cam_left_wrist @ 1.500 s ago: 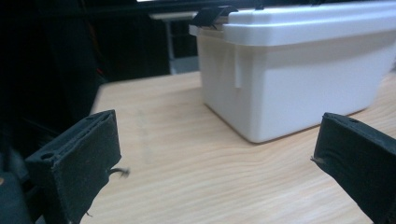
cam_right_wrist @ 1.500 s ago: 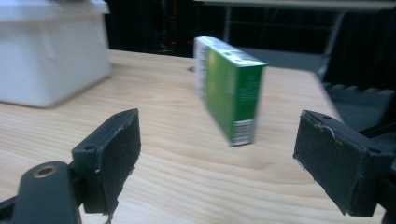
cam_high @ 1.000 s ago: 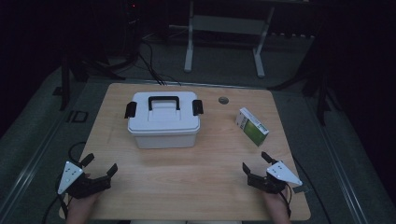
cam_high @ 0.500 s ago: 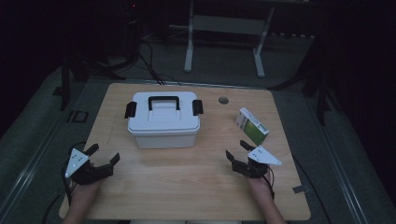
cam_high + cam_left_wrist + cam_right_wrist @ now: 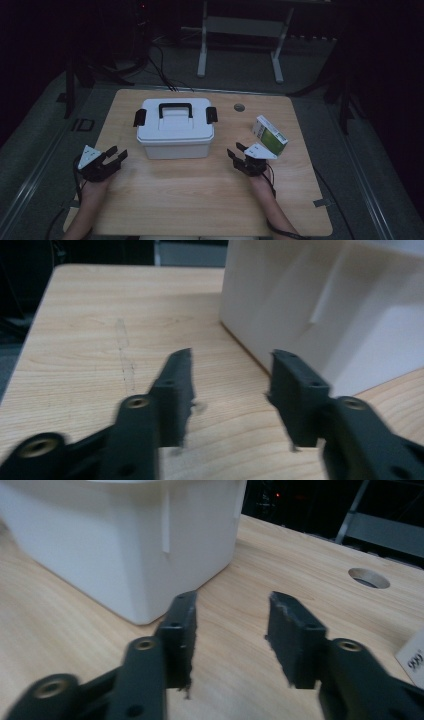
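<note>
Wooden table (image 5: 200, 200) — white box (image 5: 175, 135) centred.

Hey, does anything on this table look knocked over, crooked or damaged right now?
Nothing stands out. The white lidded box sits square and shut, and the small green-and-white carton lies at an angle near the right tongs.

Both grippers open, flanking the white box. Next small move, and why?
Probably bring each gripper in to a black side latch: the white lidded box sits closed between the left gripper and right gripper, both open and empty, aimed at its lower corners. The green-and-white carton lies untouched.
</note>
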### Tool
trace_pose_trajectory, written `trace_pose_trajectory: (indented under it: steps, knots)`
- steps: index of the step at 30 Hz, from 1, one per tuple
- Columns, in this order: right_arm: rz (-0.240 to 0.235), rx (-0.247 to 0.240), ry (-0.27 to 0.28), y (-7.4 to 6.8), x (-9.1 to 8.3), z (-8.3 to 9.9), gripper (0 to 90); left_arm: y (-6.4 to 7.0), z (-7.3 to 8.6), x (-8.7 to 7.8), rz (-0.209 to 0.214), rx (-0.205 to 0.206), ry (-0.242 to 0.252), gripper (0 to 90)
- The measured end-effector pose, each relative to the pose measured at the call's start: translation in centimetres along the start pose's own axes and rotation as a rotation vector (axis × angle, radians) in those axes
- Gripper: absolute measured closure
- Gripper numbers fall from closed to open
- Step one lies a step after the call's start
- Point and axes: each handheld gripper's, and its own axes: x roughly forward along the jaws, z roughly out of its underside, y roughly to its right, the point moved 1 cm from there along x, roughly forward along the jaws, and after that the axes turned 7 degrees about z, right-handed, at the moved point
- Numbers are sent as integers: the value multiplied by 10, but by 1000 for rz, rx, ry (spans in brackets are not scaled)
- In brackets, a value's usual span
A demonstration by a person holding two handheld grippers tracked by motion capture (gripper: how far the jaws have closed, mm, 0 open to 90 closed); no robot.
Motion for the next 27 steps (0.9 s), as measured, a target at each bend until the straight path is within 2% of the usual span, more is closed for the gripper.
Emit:
trace_pose_trajectory:
  steps: [1,3,4,5,7,8,10,12,15,18,27]
  knots:
    - [-3,-3,-9,0,5,-1,619,-1,-1,3,-11,3,-16,551]
    - [3,1,-23,-1,14,-4,670,-5,-3,10,-5,-10,-43,618]
    - [-4,7,-28,-1,18,-5,684,-5,-5,14,-17,-6,-52,621]
    - [-1,10,-30,-2,23,-7,704,-6,-6,16,-15,-3,-59,662]
    - [14,14,-36,-2,31,-11,745,-7,-9,22,-24,6,-73,682]
    - [16,20,-38,-3,35,-12,775,-7,-11,25,-26,15,-79,710]
    - [26,22,-49,-3,42,-15,849,-8,-15,30,-32,23,-77,710]
    - [27,32,-57,-4,49,-18,899,-8,-18,33,-14,15,-74,736]
    - [3,59,-69,-8,57,-20,900,-6,-22,40,12,21,-84,810]
    - [-6,47,-70,-15,63,-24,900,-3,-25,45,39,14,-81,871]
    - [-41,22,-66,-31,73,-32,900,12,-32,57,106,69,-86,892]
